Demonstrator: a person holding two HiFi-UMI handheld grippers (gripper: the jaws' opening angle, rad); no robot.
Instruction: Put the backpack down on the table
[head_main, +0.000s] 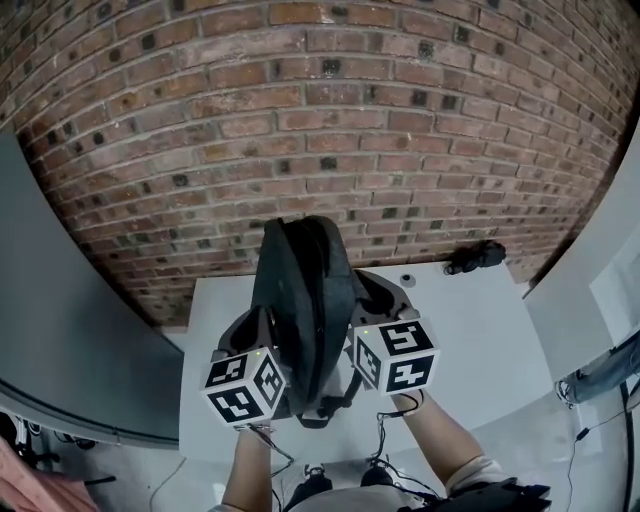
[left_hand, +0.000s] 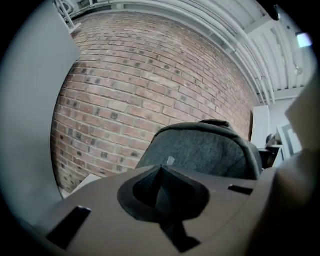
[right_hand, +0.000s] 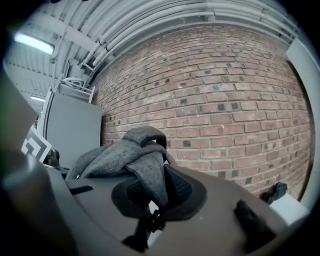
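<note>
The left hand-held gripper (head_main: 262, 330) is pinching the backpack (head_main: 300, 300) fabric, the right hand-held gripper (head_main: 368, 300) is clamping its grey strap (right_hand: 145, 170); the backpack is hanging upright between them, long axis vertical, both equally close, with the worktop (head_main: 480, 340) lying directly underneath

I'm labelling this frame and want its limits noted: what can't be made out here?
Backpack base: in the head view the pack's own bulk, the left gripper and the right gripper hide it, so contact with the table is unclear.
Dark object at the table's far edge: too small in the head view, partly behind the gripper body in the right gripper view.
Small round item beside it: too small to name.
</note>
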